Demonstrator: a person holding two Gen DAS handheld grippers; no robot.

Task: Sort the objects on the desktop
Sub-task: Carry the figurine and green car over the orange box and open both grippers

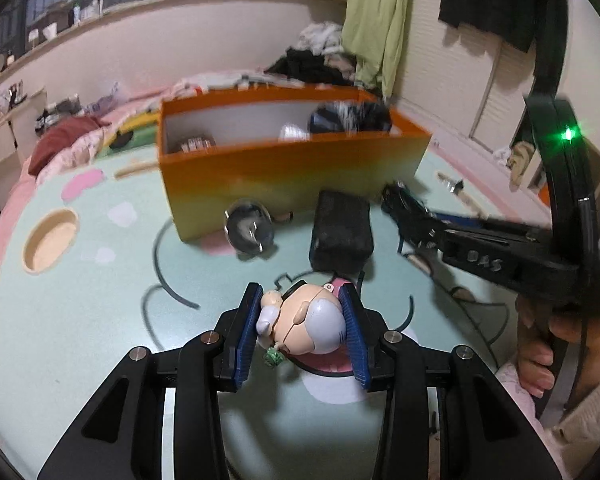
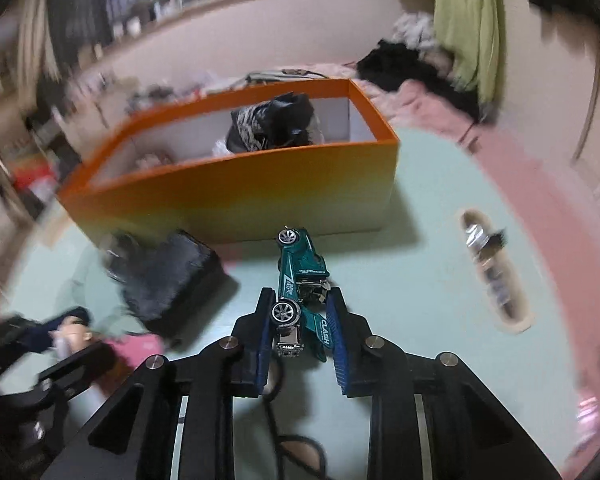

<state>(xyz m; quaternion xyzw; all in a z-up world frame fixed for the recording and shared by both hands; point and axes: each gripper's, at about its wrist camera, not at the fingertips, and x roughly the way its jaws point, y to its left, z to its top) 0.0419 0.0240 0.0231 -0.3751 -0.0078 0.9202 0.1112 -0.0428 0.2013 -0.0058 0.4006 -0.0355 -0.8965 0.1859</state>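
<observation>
Tools grip both our finds: our left tool point(image 1: 306, 322) clamps a small round plastic figurine point(image 1: 304, 322), our right tool point(image 2: 300, 322) pinches a teal metal toy car point(image 2: 302, 280), above the mint-green surface point(image 2: 420, 280). Next we judge: lift both over the orange cardboard box point(image 2: 260, 196) wall.

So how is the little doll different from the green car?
The doll is round, peach and white; the car is long, teal, with silver wheels. The doll sits in the left gripper; the car is pinched by the right gripper. The doll lies sideways; the car is tipped on its side. Both are small toys, held near the orange box, not yet inside.
</observation>
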